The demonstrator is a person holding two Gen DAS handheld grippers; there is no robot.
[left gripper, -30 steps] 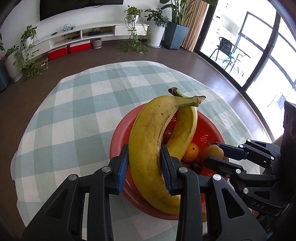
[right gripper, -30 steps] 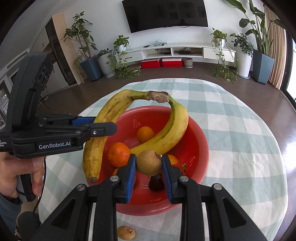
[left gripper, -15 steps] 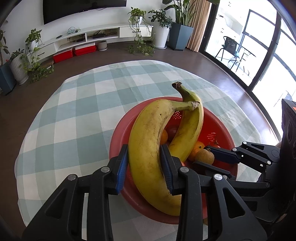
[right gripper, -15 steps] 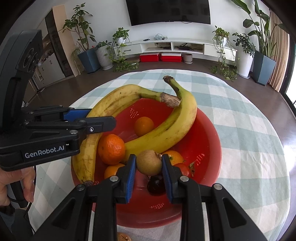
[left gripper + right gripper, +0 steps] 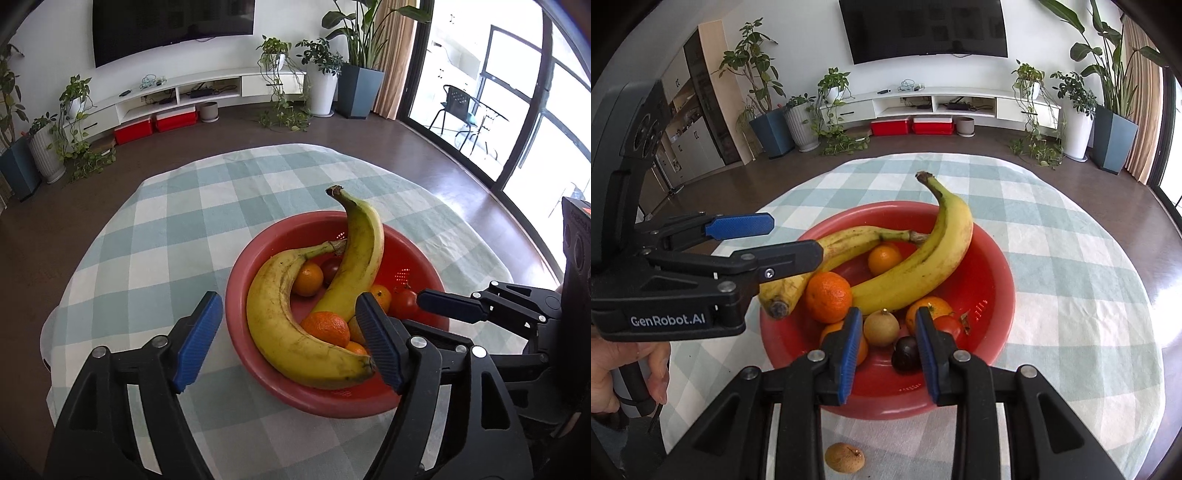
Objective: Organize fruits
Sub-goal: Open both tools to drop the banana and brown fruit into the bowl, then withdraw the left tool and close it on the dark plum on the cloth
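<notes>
Living room behind: wall television, low white shelf unit, potted plants, glass doors to one side. Round tabletop (image 5: pixel 1071 258) under a pale green checked cloth carries a red bowl (image 5: pixel 993 295) of fruit. Left gripper (image 5: pixel 291 341) hangs over the bowl's near rim, jaws opening and already wide; the speckled banana (image 5: pixel 280 325) lies in the gap between them, touched by neither pad, resting on the bowl's rim and on the fruit below. A second banana (image 5: pixel 358 266) leans across it just beyond the jaws, stem pointing away. Mandarins (image 5: pixel 325 326) sit under the bananas, a tomato (image 5: pixel 404 302) just past the right-hand pad. Right gripper (image 5: pixel 886 341) hovers at the bowl's near edge, jaws opening but narrow; a small tan round fruit (image 5: pixel 881 328) sits between the pads, clear of both, in the bowl. A dark plum-like fruit (image 5: pixel 905 352) lies beside it, close to the right-hand pad. Another tan fruit (image 5: pixel 845 457) lies on the cloth, below the jaws, outside the bowl. A hand (image 5: pixel 613 373) grips the left gripper's handle.
</notes>
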